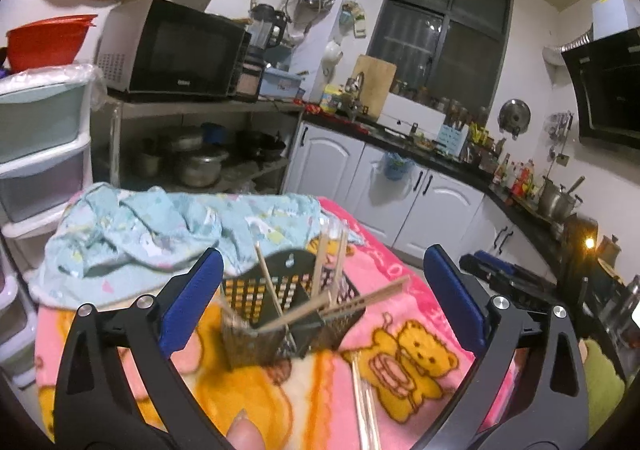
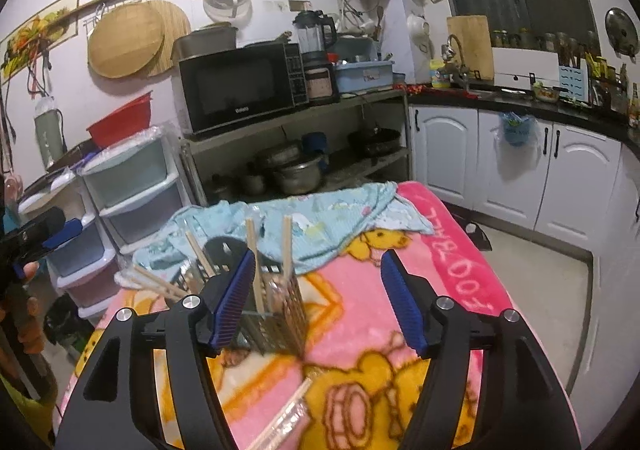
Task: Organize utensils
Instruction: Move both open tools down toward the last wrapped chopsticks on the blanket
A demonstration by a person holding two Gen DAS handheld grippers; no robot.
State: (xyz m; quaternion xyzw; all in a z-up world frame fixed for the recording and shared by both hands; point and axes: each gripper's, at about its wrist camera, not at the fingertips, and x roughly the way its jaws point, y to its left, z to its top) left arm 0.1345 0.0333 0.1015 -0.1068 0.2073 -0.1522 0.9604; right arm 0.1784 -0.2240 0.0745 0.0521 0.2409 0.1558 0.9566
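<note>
While chopsticks (image 1: 320,306) lean in the black holder (image 1: 288,314) — both grippers, left (image 1: 320,306) and right (image 2: 320,298), wide apart, empty.

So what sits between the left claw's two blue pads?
The black mesh utensil basket holding wooden chopsticks, seen in the left wrist view.

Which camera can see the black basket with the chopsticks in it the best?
The left wrist view. There the black basket sits whole between the open left tool, with chopsticks poking out. In the right wrist view, the open right tool has one finger covering part of the basket.
</note>
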